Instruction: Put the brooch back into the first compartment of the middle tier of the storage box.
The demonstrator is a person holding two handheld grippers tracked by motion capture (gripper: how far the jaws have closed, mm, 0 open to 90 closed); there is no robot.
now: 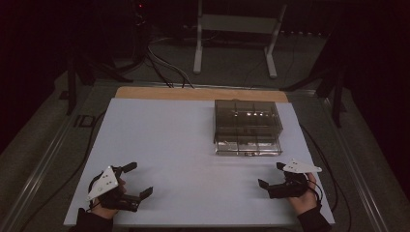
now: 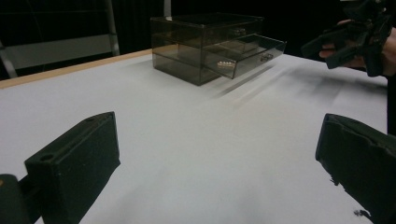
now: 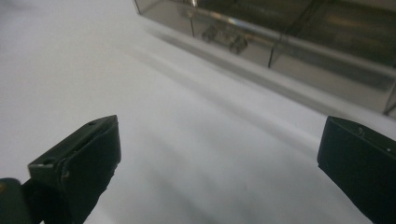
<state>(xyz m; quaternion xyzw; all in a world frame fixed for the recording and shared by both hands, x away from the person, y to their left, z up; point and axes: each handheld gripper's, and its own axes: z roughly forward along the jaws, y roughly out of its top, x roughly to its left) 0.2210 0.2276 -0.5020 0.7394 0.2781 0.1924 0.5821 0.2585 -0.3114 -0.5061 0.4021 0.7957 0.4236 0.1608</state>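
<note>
At the lower left of the high view, we are holding the left gripper (image 1: 138, 180) just above the white surface (image 1: 164, 145), a hand wrapped round it from below. Its fingers (image 2: 74, 163) are spreading wide apart and gripping nothing; in the left gripper view only bare surface is lying between them. We are probably keeping it low and back here so it stays out of the way while remaining ready.

Moving right, the middle of the surface is lying bare. At the upper right of centre, a smoky transparent drawer box (image 1: 248, 126) is sitting flat on the surface, well apart from both grippers. In the left gripper view, one of its drawers (image 2: 247, 53) is standing partly pulled out, with something small and pale inside that we cannot identify.

At the lower right, the right gripper (image 1: 270, 175) is hovering near the box's front edge, its fingers (image 3: 77, 163) also wide open and empty. They are pointing toward the box front (image 3: 280, 51), which suggests we are lining up to reach for a drawer.
</note>
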